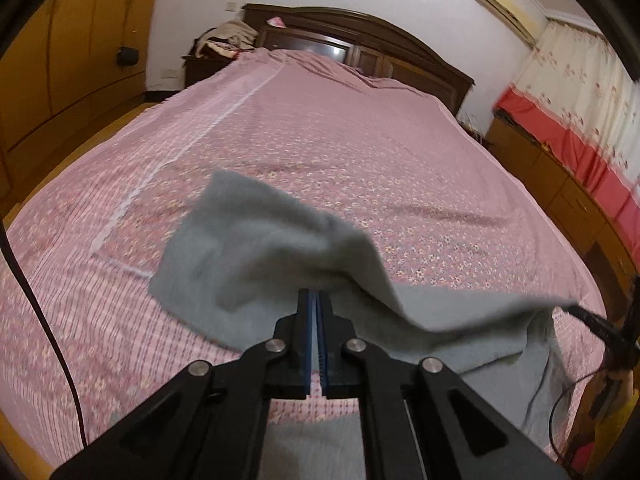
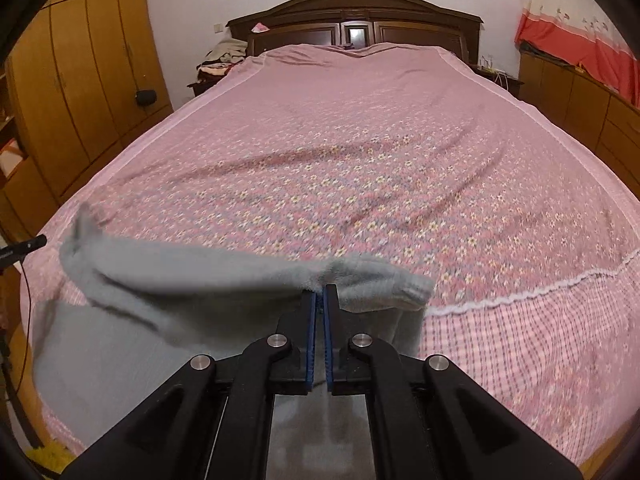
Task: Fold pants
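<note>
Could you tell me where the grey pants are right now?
The grey pants are at the near end of the pink bedspread, their edge pinched by the left gripper and right gripper.

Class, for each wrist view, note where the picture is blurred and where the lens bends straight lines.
Left wrist view: the grey pants are smeared by motion blur, the left gripper stays sharp, and the wardrobe bows at the edge. Right wrist view: the pants' raised edge is blurred and the headboard curves.
</note>
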Motion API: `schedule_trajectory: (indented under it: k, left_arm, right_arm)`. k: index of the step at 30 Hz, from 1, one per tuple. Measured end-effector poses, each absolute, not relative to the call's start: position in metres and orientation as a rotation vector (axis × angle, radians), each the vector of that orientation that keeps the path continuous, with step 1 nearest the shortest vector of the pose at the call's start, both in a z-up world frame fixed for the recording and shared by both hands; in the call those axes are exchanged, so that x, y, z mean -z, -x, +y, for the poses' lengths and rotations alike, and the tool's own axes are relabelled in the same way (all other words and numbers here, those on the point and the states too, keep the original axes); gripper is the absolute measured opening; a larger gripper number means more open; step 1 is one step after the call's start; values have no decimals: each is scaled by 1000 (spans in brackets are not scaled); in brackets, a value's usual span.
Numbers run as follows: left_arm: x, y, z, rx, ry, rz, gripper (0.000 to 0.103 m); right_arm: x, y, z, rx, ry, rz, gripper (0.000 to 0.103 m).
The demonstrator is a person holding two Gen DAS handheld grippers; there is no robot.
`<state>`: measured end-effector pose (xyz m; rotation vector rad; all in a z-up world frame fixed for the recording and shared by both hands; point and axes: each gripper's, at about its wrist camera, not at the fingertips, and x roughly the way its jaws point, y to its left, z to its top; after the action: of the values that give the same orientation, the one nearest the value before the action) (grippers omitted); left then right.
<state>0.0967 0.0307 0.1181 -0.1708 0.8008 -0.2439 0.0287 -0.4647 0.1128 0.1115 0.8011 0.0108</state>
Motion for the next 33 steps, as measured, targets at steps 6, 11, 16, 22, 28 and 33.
schedule_trajectory:
  k: [6, 11, 16, 22, 28, 33]
  left_arm:
    - [-103, -93, 39, 258, 261, 883, 2]
    - [-97, -97, 18, 276, 243, 925, 5]
    - [-99, -107, -6, 302, 285, 952, 39]
    - [-107, -134, -34, 276, 353, 981, 50]
    - [-106, -162, -64, 223, 316, 989, 54]
    - [-90, -174, -74, 170, 290, 1004, 54]
  right_arm:
    - [-104, -13, -449, -18, -93, 812, 3]
    - [-84, -1, -444, -27, -129, 840, 2]
    - [-60, 5, -446, -24, -185, 881, 2]
    - [-43, 4, -444, 3, -198, 902, 8]
    - [-39, 6, -446, -11, -275, 884, 23]
    - [-47, 9, -442, 5, -294, 893, 32]
